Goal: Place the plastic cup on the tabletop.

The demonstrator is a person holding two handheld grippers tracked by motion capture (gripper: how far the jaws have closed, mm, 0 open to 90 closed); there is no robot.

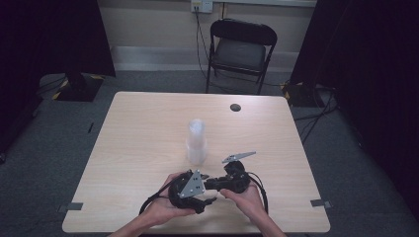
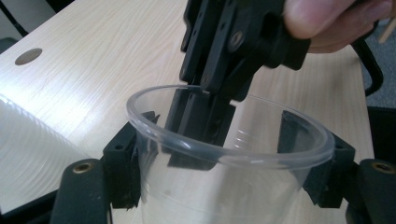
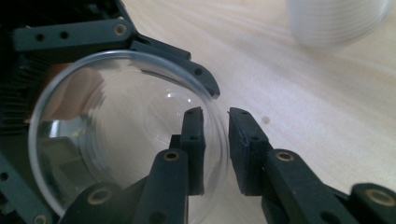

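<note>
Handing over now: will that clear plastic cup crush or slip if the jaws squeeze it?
The clear cup looks thin-walled, so it probably flexes. Its glossy rim likely slips between the right gripper jaws, which straddle it. The left gripper spans its body, so gentle pressure seems wise.

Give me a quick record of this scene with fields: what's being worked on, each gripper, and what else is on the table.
work in hand: a clear plastic cup passed between the two grippers near the table's front edge
left gripper: jaws on either side of the cup, pressing its wall
right gripper: one jaw inside the cup's rim, one outside, a gap showing between them
stack of cups: upright at mid-table, beyond the grippers
table: light wood, with a dark round hole near the far edge
beyond the table: a black folding chair
</note>
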